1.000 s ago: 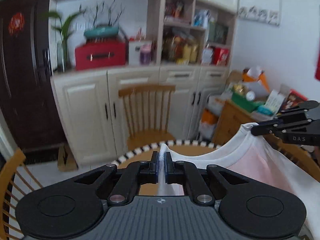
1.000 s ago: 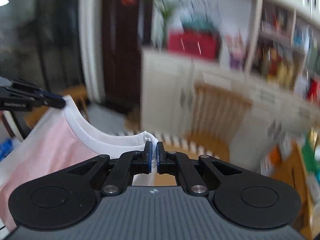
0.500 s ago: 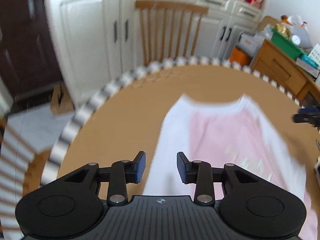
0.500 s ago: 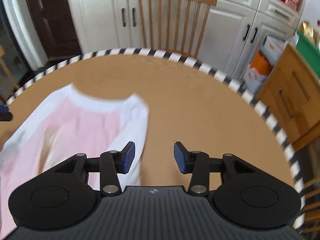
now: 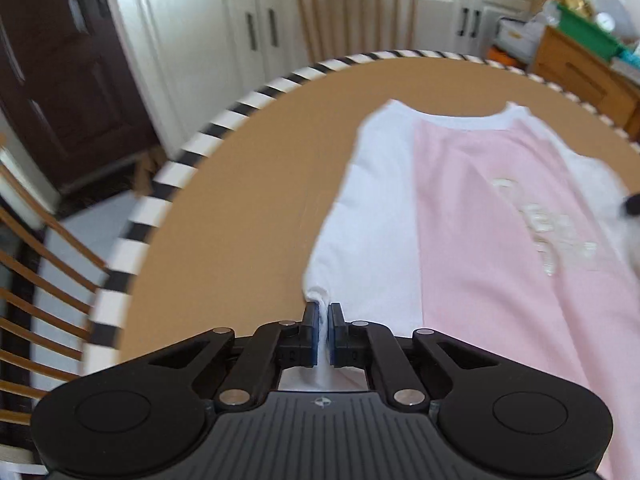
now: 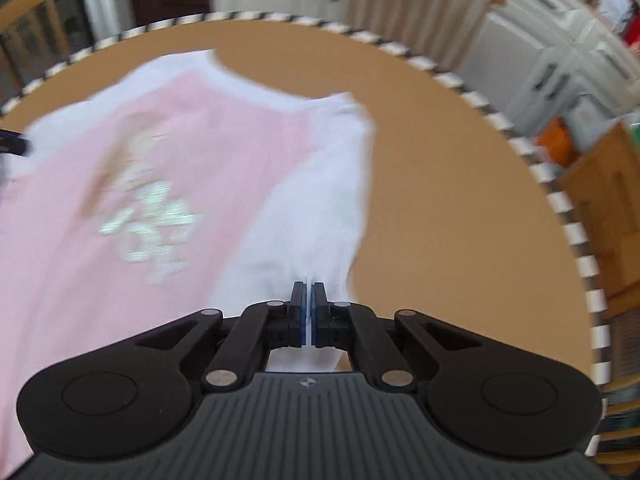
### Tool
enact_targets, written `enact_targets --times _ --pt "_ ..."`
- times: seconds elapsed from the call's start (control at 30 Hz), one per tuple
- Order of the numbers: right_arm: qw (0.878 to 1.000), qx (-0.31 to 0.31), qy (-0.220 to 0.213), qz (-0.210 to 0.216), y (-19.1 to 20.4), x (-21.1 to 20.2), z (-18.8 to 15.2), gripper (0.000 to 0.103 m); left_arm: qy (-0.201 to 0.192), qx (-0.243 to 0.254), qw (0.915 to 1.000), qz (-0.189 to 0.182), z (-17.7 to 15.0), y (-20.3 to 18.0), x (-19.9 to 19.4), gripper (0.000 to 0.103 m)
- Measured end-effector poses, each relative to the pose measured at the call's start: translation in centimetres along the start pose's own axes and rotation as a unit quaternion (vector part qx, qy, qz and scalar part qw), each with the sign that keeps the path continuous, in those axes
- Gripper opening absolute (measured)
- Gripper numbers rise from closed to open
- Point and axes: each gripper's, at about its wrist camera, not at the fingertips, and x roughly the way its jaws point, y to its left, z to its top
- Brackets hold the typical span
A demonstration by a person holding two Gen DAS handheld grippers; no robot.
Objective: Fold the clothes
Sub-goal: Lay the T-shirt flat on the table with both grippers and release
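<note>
A pink T-shirt with white sleeves and a pale print [image 5: 480, 208] lies spread on the round brown table [image 5: 248, 208], neckline towards the far side. My left gripper [image 5: 323, 312] is shut on the end of the shirt's left white sleeve [image 5: 360, 220]. In the right wrist view the same shirt [image 6: 180, 184] lies flat, and my right gripper [image 6: 308, 292] is shut on the end of its right white sleeve [image 6: 320, 208]. Each gripper's tip just shows at the other view's edge.
The table has a black-and-white striped rim [image 5: 160, 184]. A wooden chair [image 5: 356, 8] stands at the far side before white cabinets [image 5: 192, 32]; another chair [image 5: 36, 280] is at the left. A wooden dresser [image 6: 600, 200] stands to the right.
A second ago both grippers held the shirt up by its shoulders. They let it drop flat on the table, opened, moved down to the sleeve ends and have shut on them.
</note>
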Motion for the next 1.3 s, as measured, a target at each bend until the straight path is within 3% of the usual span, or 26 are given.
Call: enact_targets --times 0.13,0.2,0.23,0.3,0.33,0.4,0.43,0.5,0.63,0.67,0.7,0.73,0.77,0.83,0.9,1.0,1.03,1.1,1.17,1.2,1.23,1.3 --pt "0.992 0.023 0.002 -0.124 -6.7 -0.4 1.1 0.002 -0.003 -0.018 0.9994 0.03 0.7 2.0 0.7 0.005" --pt "0.98 0.026 0.008 -0.198 -9.0 0.2 1.3 0.01 -0.003 -0.017 0.9992 0.035 0.7 2.3 0.8 0.006" --pt "0.976 0.038 0.019 -0.213 -9.7 0.3 1.3 0.01 -0.001 -0.02 0.9993 0.032 0.7 2.4 0.8 0.009" --pt "0.98 0.085 0.016 -0.178 -10.3 -0.6 1.3 0.014 -0.012 -0.033 0.9992 0.02 0.7 2.9 -0.1 0.018" --pt "0.986 0.107 -0.007 -0.128 -9.6 -1.5 1.2 0.018 -0.026 -0.038 0.9987 0.02 0.8 3.1 -1.0 0.027" --pt "0.992 0.109 -0.054 -0.025 -7.0 -3.4 0.7 0.055 -0.048 -0.047 0.9975 0.019 0.7 3.5 -2.3 0.034" --pt "0.994 0.086 -0.073 0.011 -5.1 -4.0 0.3 0.057 -0.057 -0.051 0.9969 0.019 0.7 3.6 -2.8 0.034" --pt "0.996 0.011 -0.085 0.036 -0.9 -4.4 -0.5 0.055 -0.057 -0.057 0.9966 0.015 0.6 3.8 -3.0 0.034" --pt "0.984 -0.159 -0.078 -0.005 5.9 -2.9 -2.5 0.053 -0.034 -0.051 0.998 0.013 -0.1 3.3 -1.8 0.034" --pt "0.981 -0.184 -0.065 -0.019 6.8 -2.1 -2.7 0.044 -0.032 -0.053 0.998 0.012 -0.2 3.2 -1.6 0.034" --pt "0.978 -0.199 -0.049 -0.03 7.4 -1.3 -2.7 0.019 -0.03 -0.055 0.9979 0.011 -0.3 3.1 -1.6 0.035" --pt "0.982 -0.185 -0.032 -0.032 6.9 -0.7 -2.6 0.003 -0.032 -0.057 0.9978 0.011 -0.4 3.1 -1.6 0.037" --pt "0.989 -0.144 -0.025 -0.021 5.5 -0.7 -2.3 0.001 -0.034 -0.057 0.9977 0.015 -0.6 3.2 -1.7 0.041" --pt "0.998 -0.065 -0.014 -0.009 2.6 -0.9 -1.9 0.001 -0.038 -0.055 0.9975 0.024 -0.9 3.3 -2.1 0.043" --pt "0.999 -0.01 -0.021 -0.039 -0.6 -2.2 -1.8 0.001 -0.04 -0.052 0.9973 0.033 -1.3 4.0 -2.5 0.044" --pt "0.993 0.083 -0.025 -0.076 -6.3 -3.8 -2.1 0.001 -0.04 -0.068 0.9962 0.037 -2.0 5.4 -3.0 0.048" --pt "0.988 0.104 -0.016 -0.111 -8.4 -3.6 -2.3 0.001 -0.037 -0.077 0.9958 0.035 -2.3 5.9 -3.0 0.048" --pt "0.97 0.125 0.013 -0.207 -11.0 -3.3 -3.0 0.01 -0.032 -0.092 0.9948 0.032 -2.7 6.6 -3.0 0.048" --pt "0.961 0.138 0.016 -0.241 -11.2 -4.0 -3.2 0.01 -0.028 -0.104 0.9938 0.028 -3.0 7.2 -2.9 0.049" --pt "0.959 0.144 0.008 -0.244 -11.0 -4.5 -3.2 0.013 -0.025 -0.109 0.9934 0.025 -3.1 7.3 -2.8 0.049" --pt "0.964 0.148 -0.02 -0.218 -9.8 -5.4 -2.9 0.019 -0.02 -0.113 0.9932 0.019 -3.1 7.4 -2.6 0.051" --pt "0.976 0.129 -0.059 -0.166 -6.7 -5.5 -1.8 0.045 -0.006 -0.119 0.9929 0.005 -3.1 7.4 -2.2 0.051"
